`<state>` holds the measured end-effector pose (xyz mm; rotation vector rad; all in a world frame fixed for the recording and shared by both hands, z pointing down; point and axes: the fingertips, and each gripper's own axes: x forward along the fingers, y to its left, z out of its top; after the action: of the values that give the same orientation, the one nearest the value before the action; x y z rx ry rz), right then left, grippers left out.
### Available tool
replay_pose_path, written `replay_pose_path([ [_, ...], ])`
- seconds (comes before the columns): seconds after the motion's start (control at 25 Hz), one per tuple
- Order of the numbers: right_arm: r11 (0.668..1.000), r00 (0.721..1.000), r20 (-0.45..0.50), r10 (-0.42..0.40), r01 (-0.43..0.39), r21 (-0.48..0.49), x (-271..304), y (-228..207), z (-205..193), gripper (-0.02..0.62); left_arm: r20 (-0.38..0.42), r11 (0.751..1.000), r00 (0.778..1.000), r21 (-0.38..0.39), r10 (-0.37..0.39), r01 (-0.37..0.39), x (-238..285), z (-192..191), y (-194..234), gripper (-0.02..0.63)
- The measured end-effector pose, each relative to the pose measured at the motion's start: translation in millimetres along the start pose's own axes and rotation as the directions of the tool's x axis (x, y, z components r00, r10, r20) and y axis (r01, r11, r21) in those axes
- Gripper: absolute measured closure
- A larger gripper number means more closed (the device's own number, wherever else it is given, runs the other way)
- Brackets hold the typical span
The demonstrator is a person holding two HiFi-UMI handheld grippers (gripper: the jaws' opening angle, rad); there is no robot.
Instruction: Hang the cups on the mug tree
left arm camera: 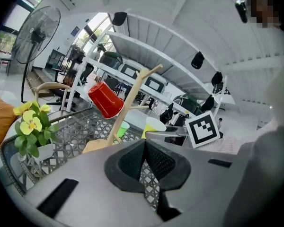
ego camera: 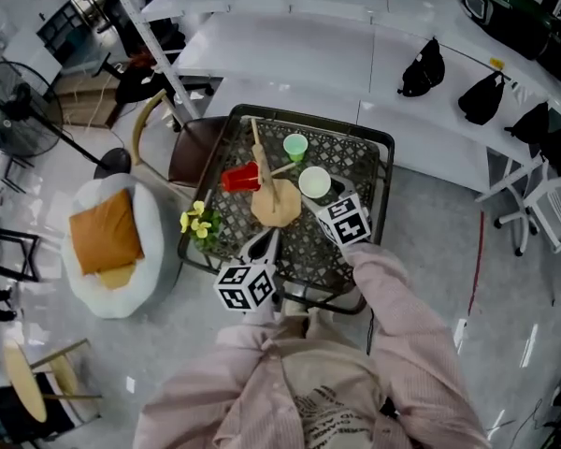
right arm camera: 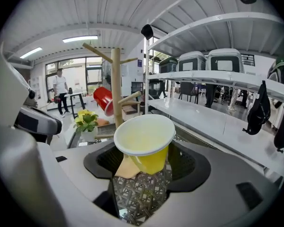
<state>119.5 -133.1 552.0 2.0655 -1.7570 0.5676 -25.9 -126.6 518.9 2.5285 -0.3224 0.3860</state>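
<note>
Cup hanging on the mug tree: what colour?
Red. The cup on the mug tree shows best in the left gripper view.

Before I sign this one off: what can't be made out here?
- Yellow cup handle: right gripper view, none shows; the cup's own body may hide it.
- Green cup: left gripper view, only a sliver shows beside the mug tree.
- How the red cup hooks on: left gripper view, its body hides the peg; head view, too small.
</note>
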Motion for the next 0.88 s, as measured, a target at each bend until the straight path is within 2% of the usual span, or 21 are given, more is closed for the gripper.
replay_pose_path([
  [0.52, 0.992, 0.999, -0.040, -0.017, 0.012, -0.123, 10, 7, 30, 0.305, 0.031, 0.999, 0.999, 0.030, -0.011, 0.010, -5, 28, 9, 0.607],
  [0.88, 0.954, 0.995, -0.069, -0.072, 0.049, -0.295, 16, 15, 47, 0.305, 0.032, 0.998, 0.999, 0.056, -0.038, 0.037, -3, 36, 15, 0.607],
])
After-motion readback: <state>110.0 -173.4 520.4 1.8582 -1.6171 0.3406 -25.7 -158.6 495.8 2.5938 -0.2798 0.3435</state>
